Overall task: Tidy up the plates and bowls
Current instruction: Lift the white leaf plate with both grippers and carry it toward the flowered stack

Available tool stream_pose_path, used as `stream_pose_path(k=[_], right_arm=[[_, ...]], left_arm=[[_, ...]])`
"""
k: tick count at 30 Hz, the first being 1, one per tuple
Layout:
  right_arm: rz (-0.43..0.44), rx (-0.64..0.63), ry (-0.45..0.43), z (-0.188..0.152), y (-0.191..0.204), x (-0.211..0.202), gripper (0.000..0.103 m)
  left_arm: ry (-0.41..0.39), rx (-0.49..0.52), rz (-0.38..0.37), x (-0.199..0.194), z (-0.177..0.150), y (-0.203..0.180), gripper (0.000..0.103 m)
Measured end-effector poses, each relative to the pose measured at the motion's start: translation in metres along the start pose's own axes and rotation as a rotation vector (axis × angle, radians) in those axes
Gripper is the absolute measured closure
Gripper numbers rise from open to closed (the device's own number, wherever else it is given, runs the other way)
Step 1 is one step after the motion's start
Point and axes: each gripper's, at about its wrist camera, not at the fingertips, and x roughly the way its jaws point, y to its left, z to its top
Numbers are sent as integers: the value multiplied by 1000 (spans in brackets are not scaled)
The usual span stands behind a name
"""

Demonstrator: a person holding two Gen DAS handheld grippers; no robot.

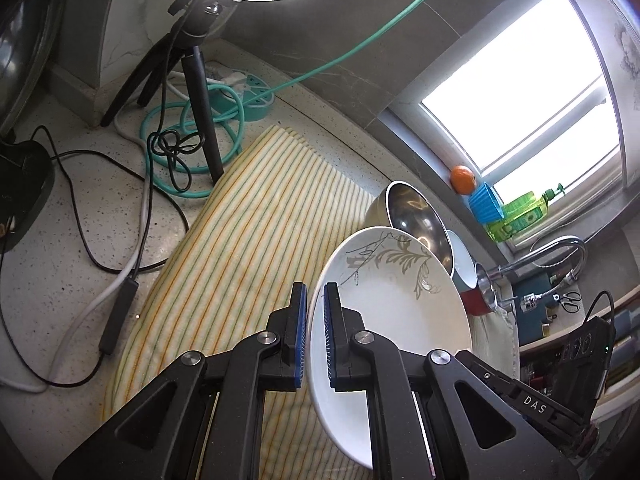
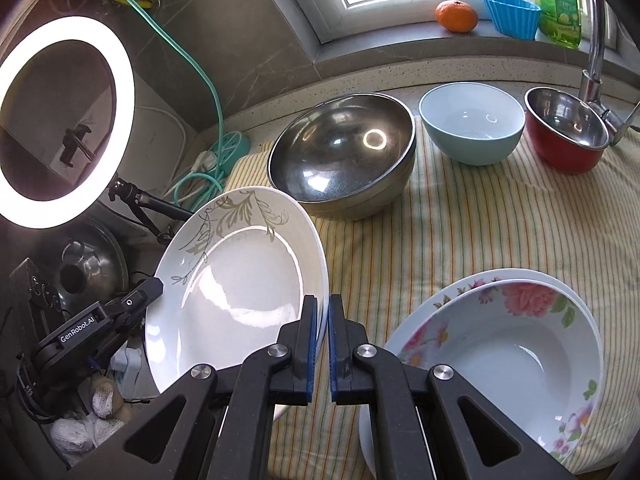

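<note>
A white plate with a gold leaf pattern (image 2: 240, 276) is held tilted above the striped cloth (image 2: 440, 232). My right gripper (image 2: 323, 344) is shut on its right rim. My left gripper (image 1: 316, 332) is shut on its opposite rim, and the plate (image 1: 400, 300) fills that view's centre right. The left gripper also shows in the right wrist view (image 2: 132, 304) at the plate's left edge. Two stacked flowered plates (image 2: 500, 352) lie on the cloth at lower right. A large steel bowl (image 2: 344, 160), a light blue bowl (image 2: 472, 124) and a red bowl (image 2: 568, 132) stand at the back.
A ring light (image 2: 60, 120) on a tripod (image 1: 192, 80) and a green power strip with tangled cables (image 1: 224, 108) stand left of the cloth. A tap (image 2: 596, 60) rises at right. An orange (image 2: 456, 16), blue cup (image 2: 512, 16) and green bottle (image 2: 560, 4) sit on the windowsill.
</note>
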Motion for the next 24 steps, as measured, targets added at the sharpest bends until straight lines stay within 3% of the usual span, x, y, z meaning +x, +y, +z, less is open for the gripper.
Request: stream_pose_path(k=[24], right_arm=[[-58,91,-31,-22,-96,-67,98]], left_arm=[[103,113,-42,30,-59,-91,96]])
